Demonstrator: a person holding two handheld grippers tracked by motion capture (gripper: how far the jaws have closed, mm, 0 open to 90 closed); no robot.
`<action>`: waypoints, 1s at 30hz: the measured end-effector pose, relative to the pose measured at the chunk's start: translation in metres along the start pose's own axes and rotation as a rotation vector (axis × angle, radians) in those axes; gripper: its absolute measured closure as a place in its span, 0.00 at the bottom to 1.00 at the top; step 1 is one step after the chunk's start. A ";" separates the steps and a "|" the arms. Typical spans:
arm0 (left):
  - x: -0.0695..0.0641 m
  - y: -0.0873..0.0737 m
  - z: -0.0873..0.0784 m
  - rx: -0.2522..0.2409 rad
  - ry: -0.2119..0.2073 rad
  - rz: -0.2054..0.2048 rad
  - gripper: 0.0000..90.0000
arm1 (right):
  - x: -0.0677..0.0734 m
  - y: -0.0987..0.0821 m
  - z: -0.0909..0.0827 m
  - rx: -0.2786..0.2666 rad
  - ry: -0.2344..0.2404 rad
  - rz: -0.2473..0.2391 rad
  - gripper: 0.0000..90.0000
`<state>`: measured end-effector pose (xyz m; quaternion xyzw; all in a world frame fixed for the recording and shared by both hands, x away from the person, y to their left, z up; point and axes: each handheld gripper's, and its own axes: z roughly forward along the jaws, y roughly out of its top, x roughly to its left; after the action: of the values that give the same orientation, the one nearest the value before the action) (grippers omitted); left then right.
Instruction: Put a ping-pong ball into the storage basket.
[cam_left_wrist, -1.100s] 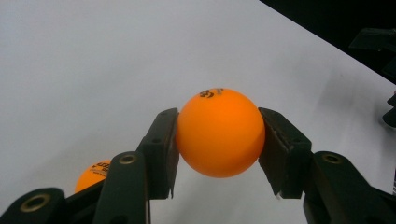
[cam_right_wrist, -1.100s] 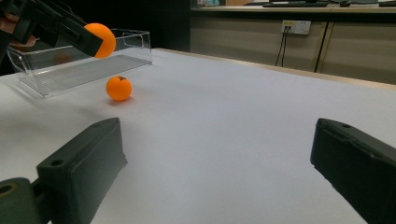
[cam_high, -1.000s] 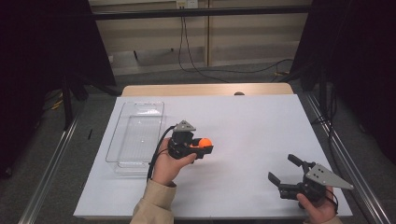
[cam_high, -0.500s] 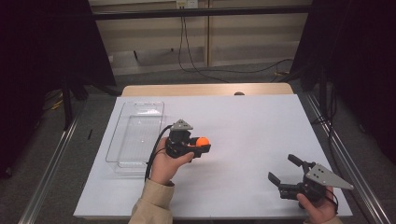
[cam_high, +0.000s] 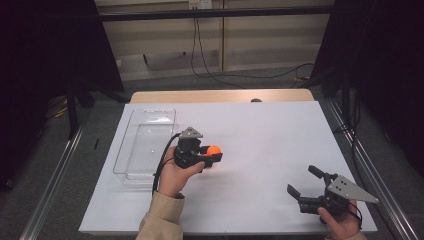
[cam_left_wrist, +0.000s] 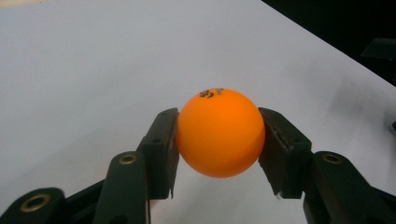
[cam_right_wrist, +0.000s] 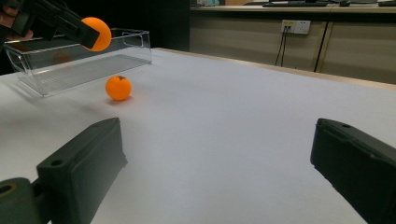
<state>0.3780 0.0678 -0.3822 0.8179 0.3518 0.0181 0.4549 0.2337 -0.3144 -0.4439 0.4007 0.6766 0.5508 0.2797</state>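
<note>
An orange ball (cam_left_wrist: 219, 133) with a small black print on top sits between the pads of my left gripper (cam_left_wrist: 218, 119), which is shut on it. From above, that gripper (cam_high: 214, 154) hangs over the white table just right of a clear plastic tray (cam_high: 150, 112), with the ball (cam_high: 214, 149) at its tip. A second orange ball (cam_right_wrist: 118, 87) lies on the table beside the tray (cam_right_wrist: 56, 70), below the held ball (cam_right_wrist: 96, 33). My right gripper (cam_high: 301, 179) rests open near the front right, nothing between its jaws (cam_right_wrist: 215, 126).
The white sheet (cam_high: 270, 130) covers the table; a wooden strip (cam_high: 220, 96) runs along its far edge with a small dark thing (cam_high: 256, 100) on it. Metal rails flank both sides. Cables hang against the far wall.
My left gripper has drifted slightly left toward the tray, still holding the ball. The right gripper has stayed put.
</note>
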 end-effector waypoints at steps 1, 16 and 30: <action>0.000 0.000 0.000 0.002 0.001 0.002 0.57 | 0.000 0.000 0.000 0.001 0.000 -0.003 0.03; 0.004 0.000 -0.003 0.005 0.024 -0.001 0.57 | 0.000 0.000 0.000 0.000 0.000 -0.002 0.03; 0.008 -0.001 -0.009 0.003 0.044 -0.008 0.57 | 0.000 0.000 0.000 0.001 -0.002 -0.004 0.03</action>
<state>0.3808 0.0793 -0.3800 0.8165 0.3653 0.0338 0.4459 0.2336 -0.3145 -0.4439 0.3999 0.6775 0.5496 0.2811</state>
